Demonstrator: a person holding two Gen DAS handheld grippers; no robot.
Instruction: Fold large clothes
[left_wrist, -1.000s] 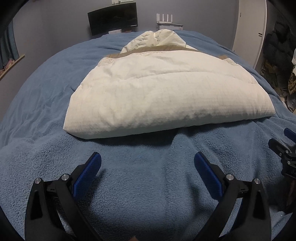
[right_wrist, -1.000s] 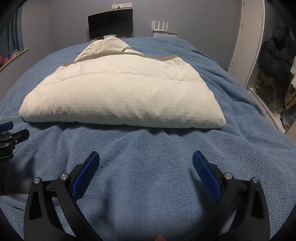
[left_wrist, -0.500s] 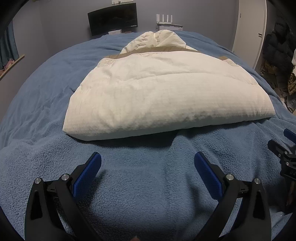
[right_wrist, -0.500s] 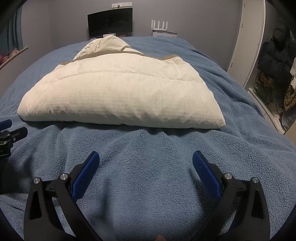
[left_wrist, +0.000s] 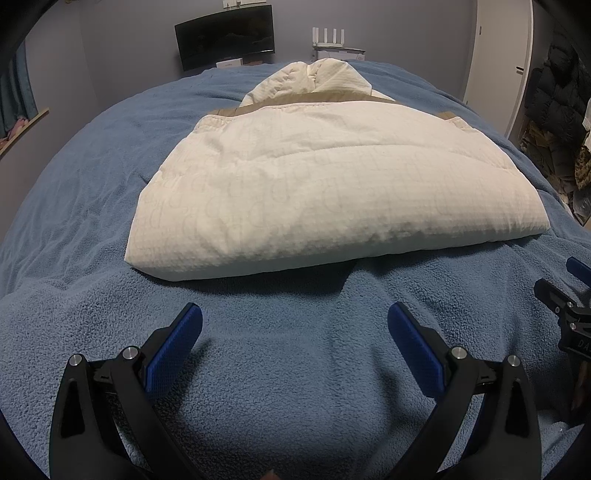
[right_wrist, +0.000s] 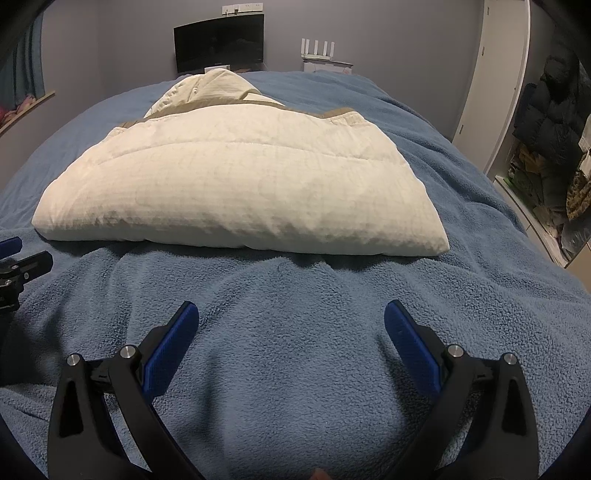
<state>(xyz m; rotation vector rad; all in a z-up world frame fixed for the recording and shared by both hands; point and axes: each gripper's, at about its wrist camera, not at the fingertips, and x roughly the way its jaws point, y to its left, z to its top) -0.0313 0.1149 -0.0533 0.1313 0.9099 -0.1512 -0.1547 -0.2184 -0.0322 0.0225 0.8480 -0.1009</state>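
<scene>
Over the last 1 s nothing has shifted: left gripper and right gripper still hover w/ jaws apart, empty, over the blanket just short of the folded jacket, so fold looks approx. complete.

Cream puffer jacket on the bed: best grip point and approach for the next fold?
Probably the near folded edge of the jacket, one open gripper per corner: left gripper at its near-left corner, right gripper at near-right. Come in low along the blanket; that rounded edge faces both grippers.
</scene>
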